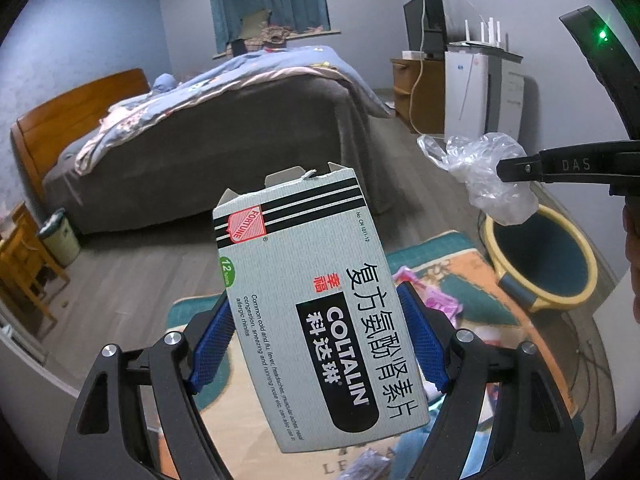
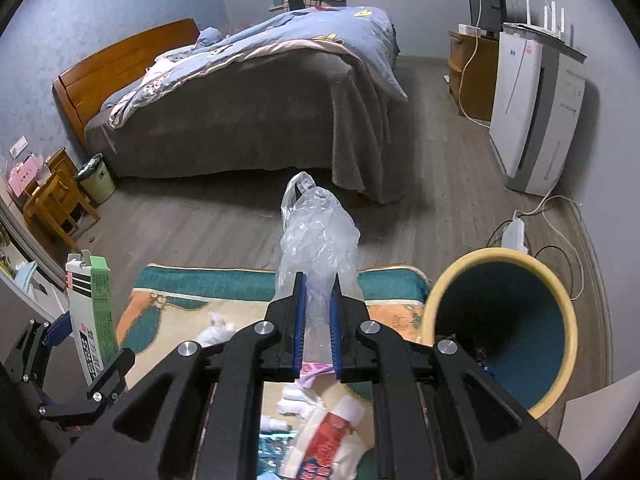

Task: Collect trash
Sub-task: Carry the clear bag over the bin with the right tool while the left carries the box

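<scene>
While left tool clamps box, right tool pinches bag beside bin rim.

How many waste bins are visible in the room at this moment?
2. A yellow-rimmed bin with a dark blue inside stands right of the rug, near the right gripper. A small pale bin stands by the bed's foot, beside a wooden chair. Others may be hidden.

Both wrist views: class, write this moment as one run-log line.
left gripper: shut on medicine box | right gripper: shut on plastic bag | bin: beside mat, nothing dropped yet
</scene>
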A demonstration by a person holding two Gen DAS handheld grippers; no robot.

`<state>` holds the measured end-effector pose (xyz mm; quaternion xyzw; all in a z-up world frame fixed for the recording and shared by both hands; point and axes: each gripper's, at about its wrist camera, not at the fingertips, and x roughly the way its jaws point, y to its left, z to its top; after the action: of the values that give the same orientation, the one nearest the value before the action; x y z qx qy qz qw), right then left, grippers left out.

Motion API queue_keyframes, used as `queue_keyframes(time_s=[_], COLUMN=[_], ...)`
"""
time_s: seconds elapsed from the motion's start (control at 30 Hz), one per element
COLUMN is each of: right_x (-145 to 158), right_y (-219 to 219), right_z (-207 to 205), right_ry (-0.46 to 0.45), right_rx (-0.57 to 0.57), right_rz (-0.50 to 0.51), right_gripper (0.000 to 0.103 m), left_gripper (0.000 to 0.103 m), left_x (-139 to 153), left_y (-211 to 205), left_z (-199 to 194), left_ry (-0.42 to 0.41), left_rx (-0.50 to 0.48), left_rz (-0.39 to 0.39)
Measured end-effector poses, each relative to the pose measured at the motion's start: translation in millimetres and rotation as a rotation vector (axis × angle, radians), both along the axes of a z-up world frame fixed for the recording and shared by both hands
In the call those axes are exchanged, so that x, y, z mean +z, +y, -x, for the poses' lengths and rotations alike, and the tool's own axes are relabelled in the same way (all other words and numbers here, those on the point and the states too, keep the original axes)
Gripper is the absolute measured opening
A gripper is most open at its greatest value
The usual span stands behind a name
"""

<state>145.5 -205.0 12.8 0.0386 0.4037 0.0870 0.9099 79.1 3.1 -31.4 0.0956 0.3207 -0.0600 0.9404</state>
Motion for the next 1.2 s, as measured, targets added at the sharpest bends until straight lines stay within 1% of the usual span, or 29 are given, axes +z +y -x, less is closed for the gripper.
queue_keyframes(time_s=[0.3,0.57,0.7,0.87,0.97,1.1,1.2], right_x=[-2.5,-5.5,-9.2,-18.4,-25.9,-45.4,-62.9], right_y=[-51.0,-108.4,-134.9,-165.6,-188.7,-225.1,-242.0], right_z=[4.6,7.0,5.5,1.2,0.4,0.7,-0.3], right_ry=[0.010,-0.005,-0.004,0.023,0.032,0.076,0.124], right_rx=[-0.078,-0.169,-0.219,-0.265,-0.326,-0.416,-0.454], right_rz=[-0.020,-0.031,-0.034,-0.041,-0.027,-0.037,-0.050], right_gripper=[0.010,0.010,0.010,0.010,0.010,0.010,0.010], left_gripper=[0.079,0.079,0.079,0.079,0.079,0.079,0.079], left_x=[-9.2,-16.5,-22.9,-34.6,-32.8,-29.4,-32.7], left_y=[-35.2,-75.8,-95.5,-121.5,-138.2,-163.6,-190.3], left_z=[-1.7,9.4,11.8,9.3,5.2,-2.9,-15.0], left_ry=[0.031,0.002,0.003,0.040,0.043,0.040,0.057], left_rx=[-0.067,-0.173,-0.211,-0.261,-0.296,-0.349,-0.401], left_rz=[0.006,-0.030,-0.047,-0.061,-0.053,-0.036,-0.031])
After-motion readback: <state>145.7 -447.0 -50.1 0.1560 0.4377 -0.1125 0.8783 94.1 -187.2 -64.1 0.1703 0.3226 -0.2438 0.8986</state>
